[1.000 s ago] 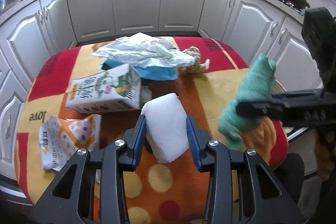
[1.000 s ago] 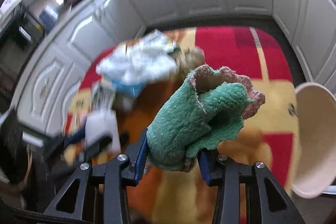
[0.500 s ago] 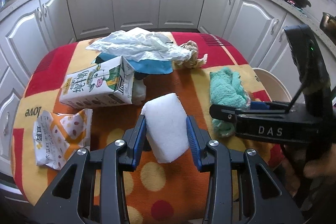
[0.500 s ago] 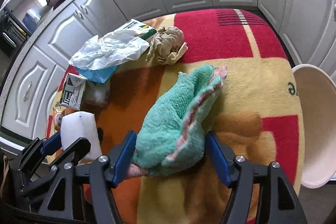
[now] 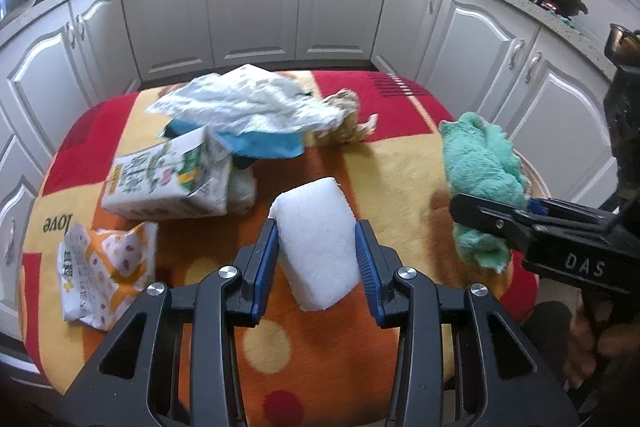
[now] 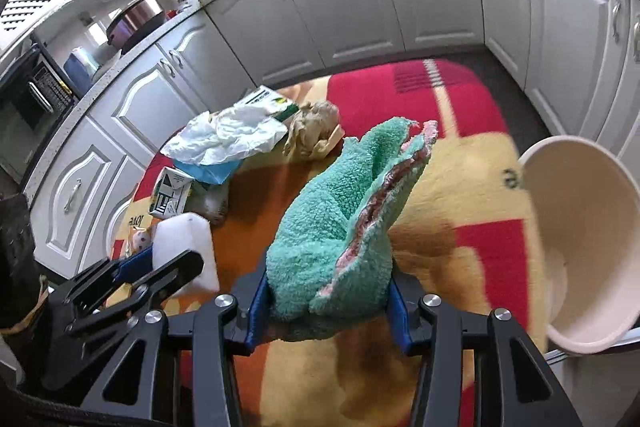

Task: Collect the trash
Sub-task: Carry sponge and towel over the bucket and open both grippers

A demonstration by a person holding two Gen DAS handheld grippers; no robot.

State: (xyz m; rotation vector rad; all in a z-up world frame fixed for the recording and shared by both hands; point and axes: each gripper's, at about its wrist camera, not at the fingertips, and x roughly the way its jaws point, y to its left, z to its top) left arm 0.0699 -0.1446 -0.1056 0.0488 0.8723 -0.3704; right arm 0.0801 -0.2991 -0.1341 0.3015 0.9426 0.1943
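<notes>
A: The left gripper is clamping a white foam block between its blue pads, holding it just above the patterned tablecloth.

B: And the right gripper?

A: Its jaws are closing on a green cloth, and the pads are already pressing the bunched lower end. The rest is standing up loose, beside the cream bin at the table's edge.

B: What trash is waiting?

A: A milk carton, a snack wrapper, a white plastic bag over something blue, and a crumpled brown paper ball, all lying on the far and left side of the table.

B: What could be going wrong here?

A: The grip is sitting low on the cloth; if the jaws are catching only a fold, the cloth may be sliding out on its way to the bin. The foam, being soft, could be squeezing free too.
</notes>
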